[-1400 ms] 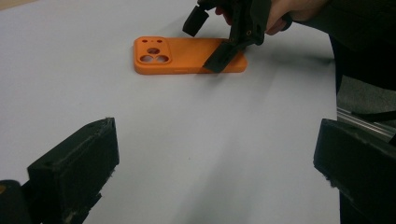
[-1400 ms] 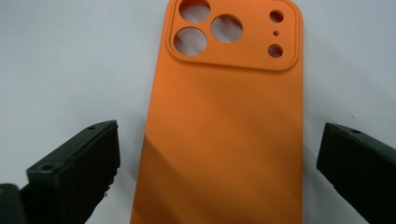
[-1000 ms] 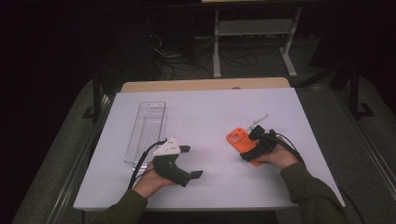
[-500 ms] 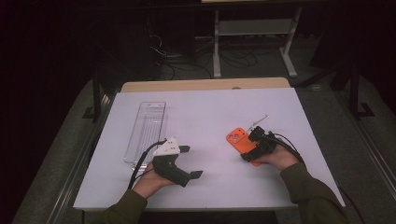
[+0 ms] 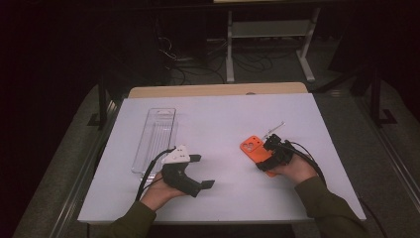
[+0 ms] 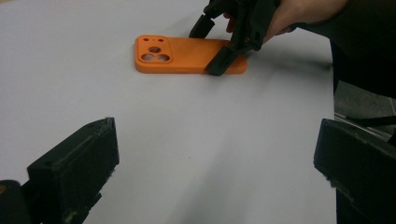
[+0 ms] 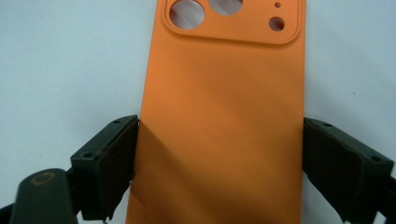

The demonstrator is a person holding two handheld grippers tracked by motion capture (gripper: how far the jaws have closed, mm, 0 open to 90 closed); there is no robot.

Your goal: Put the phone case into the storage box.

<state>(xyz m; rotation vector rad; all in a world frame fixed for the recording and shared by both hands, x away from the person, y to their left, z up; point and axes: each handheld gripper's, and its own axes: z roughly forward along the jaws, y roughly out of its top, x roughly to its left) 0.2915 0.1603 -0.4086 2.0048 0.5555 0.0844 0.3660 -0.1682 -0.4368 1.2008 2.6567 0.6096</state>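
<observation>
An orange phone case (image 5: 251, 148) lies face down on the white table (image 5: 223, 114), camera cutouts pointing away from the person. My right gripper (image 5: 264, 158) straddles its near end. In the right gripper view the two black pads (image 7: 109, 163) sit against the long edges of the phone case (image 7: 219, 93), and the jaws have just been closing on it. The left gripper view shows this right gripper (image 6: 212, 44) over the phone case (image 6: 187, 56). My left gripper (image 5: 202, 171) rests at the front left, open, nothing between its jaws (image 6: 215, 186).
A clear plastic tray (image 5: 156, 139) lies lengthwise at the left of the table. A small thin metal piece (image 5: 275, 128) lies just beyond the right gripper. A wooden strip borders the table's far edge, with cables and a white frame on the dark floor behind.
</observation>
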